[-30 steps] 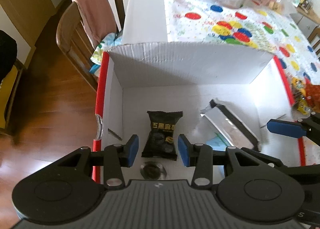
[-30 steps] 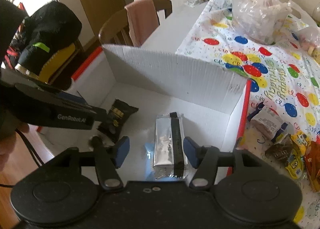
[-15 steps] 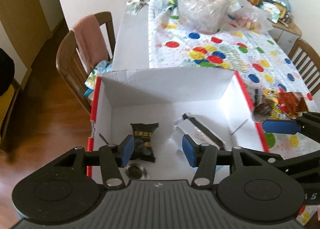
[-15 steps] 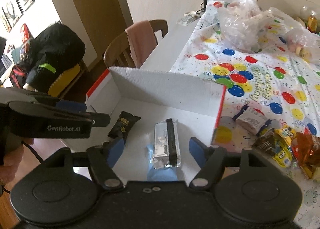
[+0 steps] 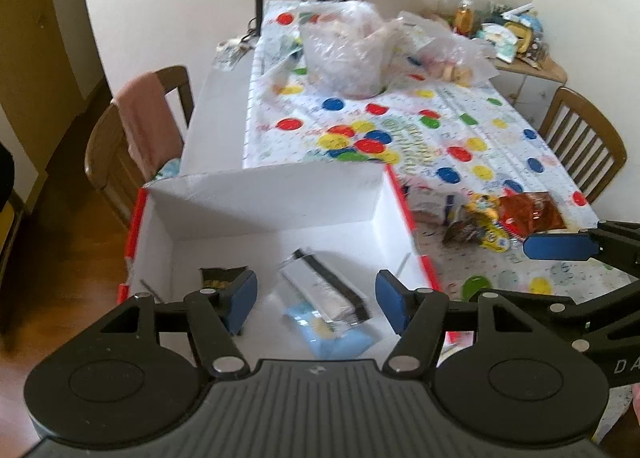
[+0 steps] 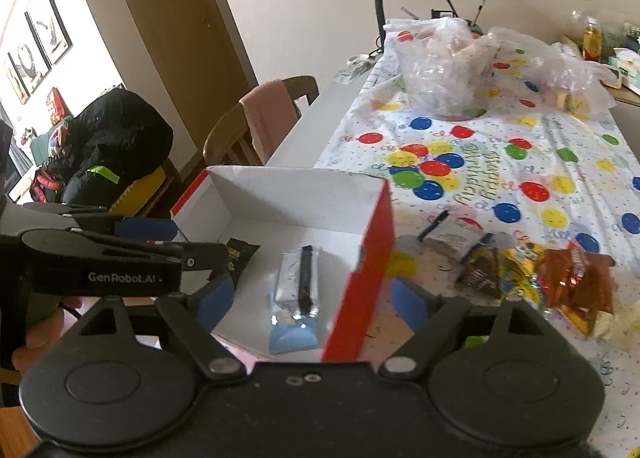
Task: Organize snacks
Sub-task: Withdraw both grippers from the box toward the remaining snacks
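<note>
Both tongs spread, empty: left tongs (image 5: 316, 300) above the box (image 5: 280, 198), right tongs (image 6: 312, 298) astride its red wall; silver packet (image 6: 298, 284) and black packet (image 6: 240, 252) boxed; pile (image 6: 536, 274) loose on the surface (image 6: 560, 162), likely next.

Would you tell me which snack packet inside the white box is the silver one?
The silver packet with a black seam, lying mid-box. The only other packet there, the black packet, sits to its left.

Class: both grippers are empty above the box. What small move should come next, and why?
Probably swing the right gripper, open and empty, toward the loose snack pile on the tablecloth. The box holds only the silver packet and black packet.
</note>
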A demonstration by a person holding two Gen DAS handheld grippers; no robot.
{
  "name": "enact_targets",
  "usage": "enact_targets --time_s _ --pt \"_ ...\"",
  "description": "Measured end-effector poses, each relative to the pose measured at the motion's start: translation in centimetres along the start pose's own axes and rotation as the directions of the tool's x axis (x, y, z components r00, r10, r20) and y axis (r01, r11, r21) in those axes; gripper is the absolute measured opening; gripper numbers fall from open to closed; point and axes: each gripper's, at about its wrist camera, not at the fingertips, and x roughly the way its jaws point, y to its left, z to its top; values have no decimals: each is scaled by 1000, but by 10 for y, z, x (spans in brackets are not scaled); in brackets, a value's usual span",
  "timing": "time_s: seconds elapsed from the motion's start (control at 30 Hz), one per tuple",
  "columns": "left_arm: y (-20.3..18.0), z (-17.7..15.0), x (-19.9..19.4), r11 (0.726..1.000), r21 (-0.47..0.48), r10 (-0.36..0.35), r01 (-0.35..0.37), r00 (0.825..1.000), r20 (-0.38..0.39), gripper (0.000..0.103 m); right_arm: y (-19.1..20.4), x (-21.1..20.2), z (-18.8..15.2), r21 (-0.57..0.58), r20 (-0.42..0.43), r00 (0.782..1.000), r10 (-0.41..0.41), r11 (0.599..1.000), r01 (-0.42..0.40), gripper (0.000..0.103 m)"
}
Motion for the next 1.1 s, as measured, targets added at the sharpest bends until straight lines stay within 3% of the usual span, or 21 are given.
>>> enact_targets --time_s 0.07,0.3,0.4,0.77,1.1 --pt "-12 0 -2 1000 8 -3 3 1000 15 67 -11 -9 -4 10 13 1000 2 1000 -2 93" --pt "-64 0 3 998 41 -42 40 998 42 74 -57 -41 -19 47 46 999 -11 999 9 96" --pt "-87 2 9 997 43 -72 70 997 39 76 -79 -54 -24 55 66 997 -33 998 30 103" --pt "-148 10 49 994 34 -104 103 995 3 78 -168 -70 -37 45 30 992 -123 992 121 103" --pt "-176 28 100 996 15 -85 86 995 -43 78 -222 -53 -30 -54 -4 992 -129 990 128 103"
